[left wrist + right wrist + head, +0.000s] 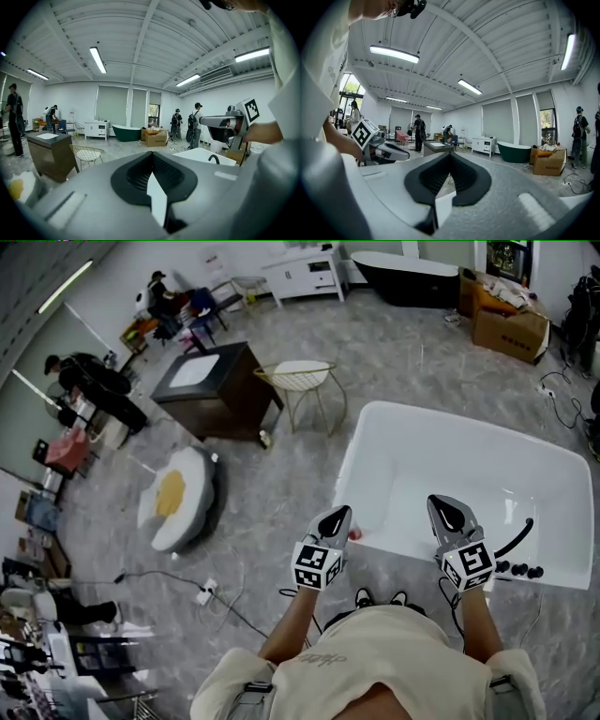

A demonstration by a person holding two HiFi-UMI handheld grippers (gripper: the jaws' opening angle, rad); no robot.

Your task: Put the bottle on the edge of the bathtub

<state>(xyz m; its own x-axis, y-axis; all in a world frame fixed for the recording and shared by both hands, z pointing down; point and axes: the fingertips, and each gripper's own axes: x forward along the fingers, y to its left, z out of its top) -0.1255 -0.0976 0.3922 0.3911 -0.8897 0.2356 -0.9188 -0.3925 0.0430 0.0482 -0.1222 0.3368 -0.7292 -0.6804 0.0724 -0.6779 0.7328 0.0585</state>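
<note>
Over the bathtub (469, 427), left gripper (337, 517), right gripper (449, 509), closed

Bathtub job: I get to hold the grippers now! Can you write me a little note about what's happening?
Left gripper: shut and empty, held over the near side of the white bathtub.
Right gripper: shut and empty, also over the near side.
Bottle: probably the small red-and-white thing on the near rim beside the left gripper; it is too small to be sure.
Done: the bottle seems to be on the edge.
Left: check that it sits steady; otherwise likely nothing.
</note>
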